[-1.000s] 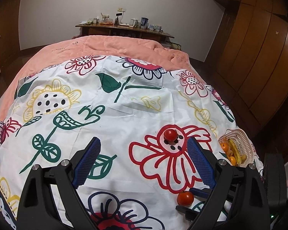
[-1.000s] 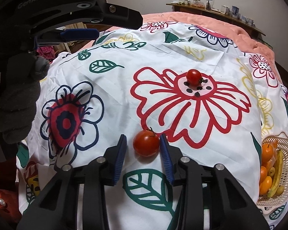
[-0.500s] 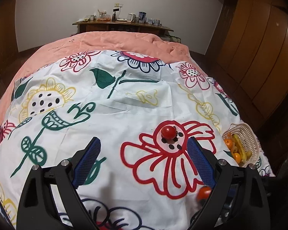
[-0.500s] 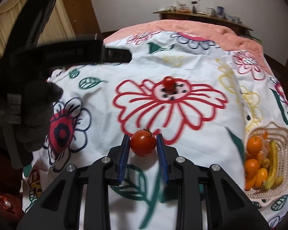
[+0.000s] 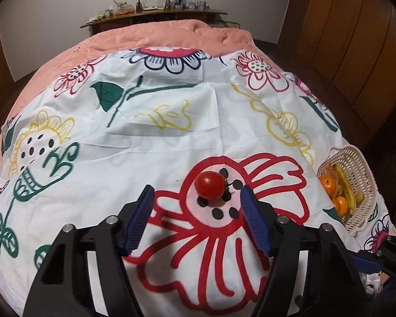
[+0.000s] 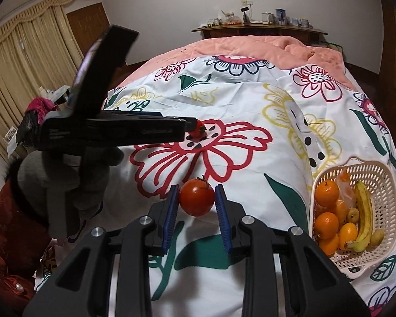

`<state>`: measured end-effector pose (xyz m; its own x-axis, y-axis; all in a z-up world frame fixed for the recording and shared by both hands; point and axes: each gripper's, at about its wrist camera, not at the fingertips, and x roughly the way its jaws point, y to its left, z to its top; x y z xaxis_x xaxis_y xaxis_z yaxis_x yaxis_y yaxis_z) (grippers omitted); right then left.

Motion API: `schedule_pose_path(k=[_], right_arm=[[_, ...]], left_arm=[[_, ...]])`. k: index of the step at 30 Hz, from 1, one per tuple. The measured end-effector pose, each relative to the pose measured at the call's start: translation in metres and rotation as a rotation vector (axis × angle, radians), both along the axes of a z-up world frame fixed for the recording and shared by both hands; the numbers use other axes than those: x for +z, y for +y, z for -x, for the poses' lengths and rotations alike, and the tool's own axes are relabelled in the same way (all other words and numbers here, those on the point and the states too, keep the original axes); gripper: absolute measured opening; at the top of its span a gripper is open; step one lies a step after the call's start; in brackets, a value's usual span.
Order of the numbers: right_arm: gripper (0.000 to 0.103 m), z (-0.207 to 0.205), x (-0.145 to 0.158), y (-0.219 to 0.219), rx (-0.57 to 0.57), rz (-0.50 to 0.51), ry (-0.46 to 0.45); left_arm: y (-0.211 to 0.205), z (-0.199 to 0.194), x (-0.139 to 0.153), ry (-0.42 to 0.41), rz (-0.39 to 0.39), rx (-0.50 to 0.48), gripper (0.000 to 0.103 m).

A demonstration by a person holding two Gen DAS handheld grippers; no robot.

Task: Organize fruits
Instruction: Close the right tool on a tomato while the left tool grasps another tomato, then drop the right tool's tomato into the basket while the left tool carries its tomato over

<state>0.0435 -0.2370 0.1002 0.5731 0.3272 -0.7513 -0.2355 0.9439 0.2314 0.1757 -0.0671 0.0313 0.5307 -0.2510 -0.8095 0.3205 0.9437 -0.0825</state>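
Observation:
A small red tomato (image 5: 209,188) lies on the centre of a red flower printed on the bed sheet. My left gripper (image 5: 196,194) frames it, jaws closing, blue pads apart from its sides. In the right wrist view the same tomato (image 6: 198,131) shows half hidden behind the left gripper (image 6: 190,126). My right gripper (image 6: 197,194) is shut on a larger red tomato (image 6: 197,197), lifted off the sheet. A cream basket (image 6: 382,211) with oranges and a banana sits at the bed's right edge, also in the left wrist view as basket (image 5: 361,185).
The floral sheet (image 5: 171,132) covers a pink quilt (image 5: 158,34). A wooden shelf (image 5: 155,17) with jars stands by the far wall, a wardrobe (image 5: 356,39) to the right. A gloved hand (image 6: 66,179) holds the left gripper; curtains (image 6: 26,60) hang at left.
The left gripper moved forward and down over the small tomato and its jaws narrowed. The right gripper closed on the larger tomato, lifted it and shifted right toward the basket.

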Motion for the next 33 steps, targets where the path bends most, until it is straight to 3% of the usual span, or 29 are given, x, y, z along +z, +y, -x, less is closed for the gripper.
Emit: schedule_pose_path(k=[6, 13, 20, 33], right_arm=[[0.029, 0.000, -0.001, -0.007, -0.015, -0.016, -0.001], [0.029, 0.000, 0.001, -0.013, -0.031, -0.028, -0.010], [0.029, 0.001, 0.005, -0.025, -0.066, -0.042, -0.027], [0.029, 0.007, 0.014, -0.084, -0.216, -0.039, -0.064]], left_arm=[[-0.011, -0.009, -0.012, 0.029, -0.005, -0.021, 0.056], [-0.017, -0.014, -0.021, 0.040, 0.000, -0.046, 0.037], [-0.011, -0.011, -0.014, 0.014, 0.025, -0.035, 0.036], [-0.009, 0.008, 0.029, -0.067, 0.062, -0.036, 0.036]])
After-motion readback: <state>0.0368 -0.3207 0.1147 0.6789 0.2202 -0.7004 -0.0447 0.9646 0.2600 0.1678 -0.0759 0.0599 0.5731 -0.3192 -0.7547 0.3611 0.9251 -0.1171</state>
